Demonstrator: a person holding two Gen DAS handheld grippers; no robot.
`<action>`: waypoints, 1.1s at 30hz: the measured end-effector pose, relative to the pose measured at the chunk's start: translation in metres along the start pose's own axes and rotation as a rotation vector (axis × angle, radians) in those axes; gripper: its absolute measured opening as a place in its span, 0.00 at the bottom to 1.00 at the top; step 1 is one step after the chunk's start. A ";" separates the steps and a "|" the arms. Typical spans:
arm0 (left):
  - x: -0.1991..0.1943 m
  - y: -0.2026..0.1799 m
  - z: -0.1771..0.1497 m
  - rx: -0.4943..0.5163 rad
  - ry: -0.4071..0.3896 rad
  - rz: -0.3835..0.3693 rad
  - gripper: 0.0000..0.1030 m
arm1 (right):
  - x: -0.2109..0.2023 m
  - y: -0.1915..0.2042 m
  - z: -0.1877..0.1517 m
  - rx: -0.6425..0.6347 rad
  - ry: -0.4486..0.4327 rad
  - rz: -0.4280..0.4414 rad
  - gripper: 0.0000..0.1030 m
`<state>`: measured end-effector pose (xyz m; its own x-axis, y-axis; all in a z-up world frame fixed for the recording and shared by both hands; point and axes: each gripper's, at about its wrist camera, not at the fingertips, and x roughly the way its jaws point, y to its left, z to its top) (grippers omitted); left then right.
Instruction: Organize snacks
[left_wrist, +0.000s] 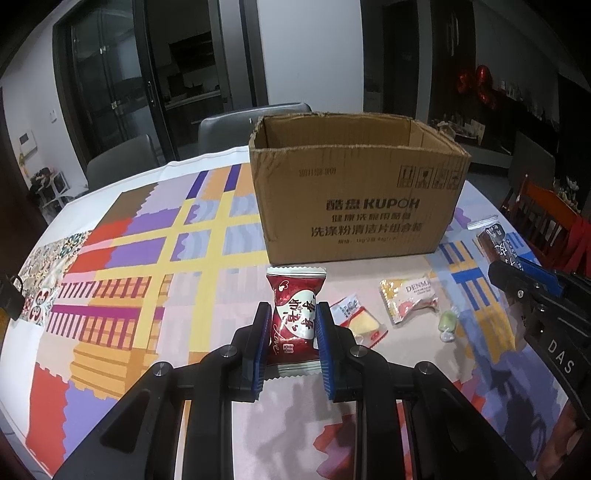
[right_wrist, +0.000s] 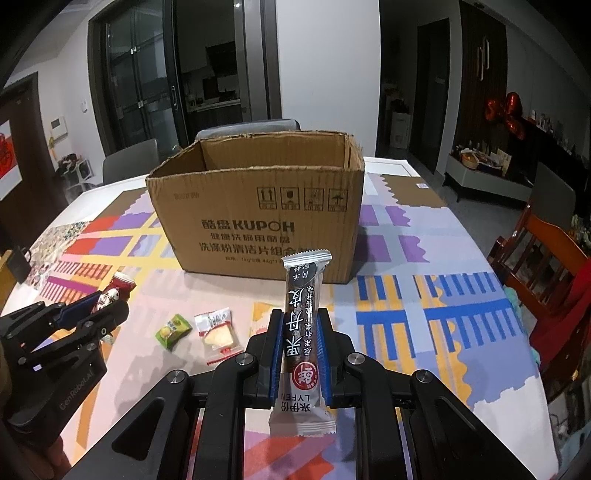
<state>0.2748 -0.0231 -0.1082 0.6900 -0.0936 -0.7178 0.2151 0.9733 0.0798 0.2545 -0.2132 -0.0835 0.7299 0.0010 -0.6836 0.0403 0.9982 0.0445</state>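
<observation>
Gripping a red foil snack packet (left_wrist: 293, 317), the left gripper (left_wrist: 291, 325) is clamped; the right gripper (right_wrist: 298, 336) pinches a long dark fruit-leather bar (right_wrist: 302, 325), whose slick wrapper might slip before reaching the open brown cardboard box (right_wrist: 255, 225).

Open-topped brown cardboard box (right_wrist: 255, 206) stands ahead; small wrapped snacks (right_wrist: 216, 326) dot patterned tablecloth (left_wrist: 122, 280) before it.

Both views are dim and soft, with dark, curved fisheye corners. Overhead light casts gripper shadows low on the patterned cloth-covered bench (left_wrist: 122, 280), leaving the background murky.
</observation>
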 end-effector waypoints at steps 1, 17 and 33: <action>-0.001 0.000 0.001 0.001 -0.003 0.001 0.24 | -0.001 0.000 0.001 0.000 -0.003 0.000 0.17; -0.013 0.001 0.038 -0.001 -0.057 0.008 0.24 | -0.010 -0.002 0.032 -0.007 -0.051 0.004 0.17; -0.015 0.002 0.069 -0.006 -0.093 0.007 0.24 | -0.012 -0.009 0.063 -0.014 -0.103 0.000 0.17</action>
<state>0.3123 -0.0345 -0.0497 0.7525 -0.1053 -0.6501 0.2062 0.9752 0.0807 0.2878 -0.2257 -0.0298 0.7961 -0.0040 -0.6052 0.0308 0.9990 0.0338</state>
